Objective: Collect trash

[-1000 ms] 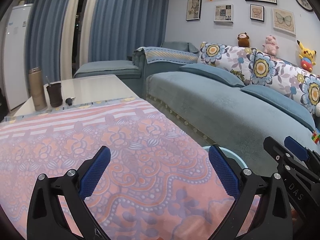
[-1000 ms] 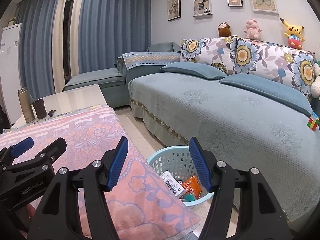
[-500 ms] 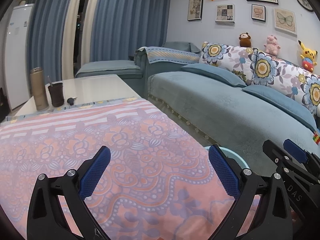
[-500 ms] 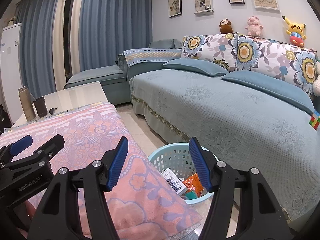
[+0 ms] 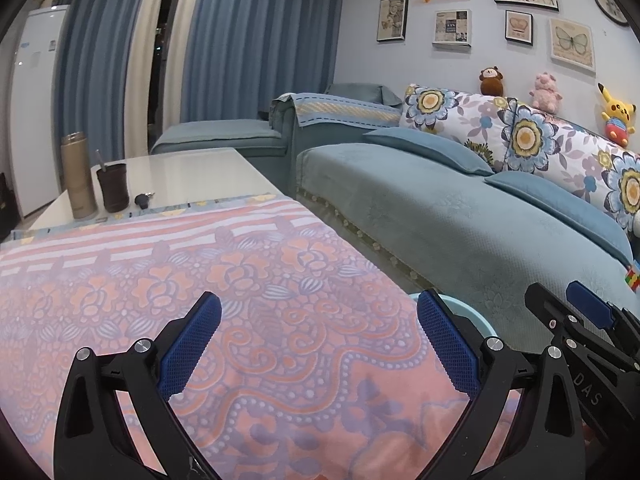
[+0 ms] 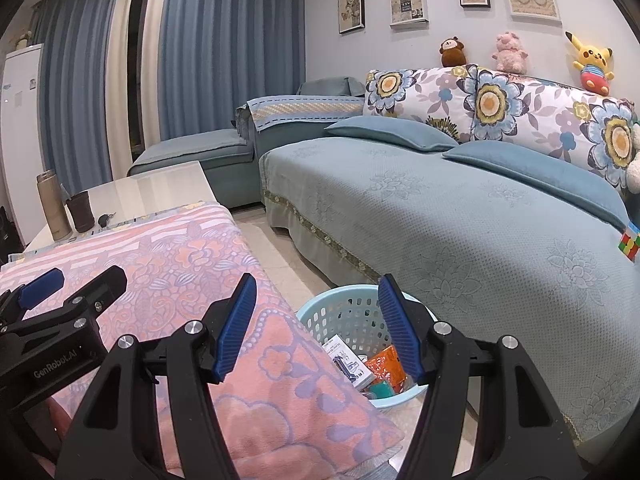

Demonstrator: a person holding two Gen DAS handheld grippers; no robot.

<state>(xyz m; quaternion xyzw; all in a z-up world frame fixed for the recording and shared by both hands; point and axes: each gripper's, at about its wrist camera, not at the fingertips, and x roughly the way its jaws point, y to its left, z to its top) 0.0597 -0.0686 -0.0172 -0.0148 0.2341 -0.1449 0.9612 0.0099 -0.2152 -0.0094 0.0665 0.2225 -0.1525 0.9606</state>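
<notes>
Left gripper (image 5: pixel 318 342) spread wide, nothing between its blue pads, held above the pink flowered cloth (image 5: pixel 240 300) that covers the near part of the desk (image 5: pixel 192 176).

Right gripper (image 6: pixel 316 324) also spread wide and holding nothing, over the cloth's right edge and the light blue basket (image 6: pixel 320 312).

Basket stands on the floor between the desk and the sofa (image 6: pixel 460 216). In it: a white box (image 6: pixel 346 360) and an orange wrapper (image 6: pixel 386 364), side by side, with a bit of teal below them; what that is cannot be told. From the left wrist view only a sliver of the basket rim (image 5: pixel 476 312) shows past the cloth.

Far bare end of desk: tall tan bottle (image 5: pixel 78 176), dark cup (image 5: pixel 113 188) just beside it, a small dark object (image 5: pixel 142 200) near the cup.

Both grippers side by side, near each other.
</notes>
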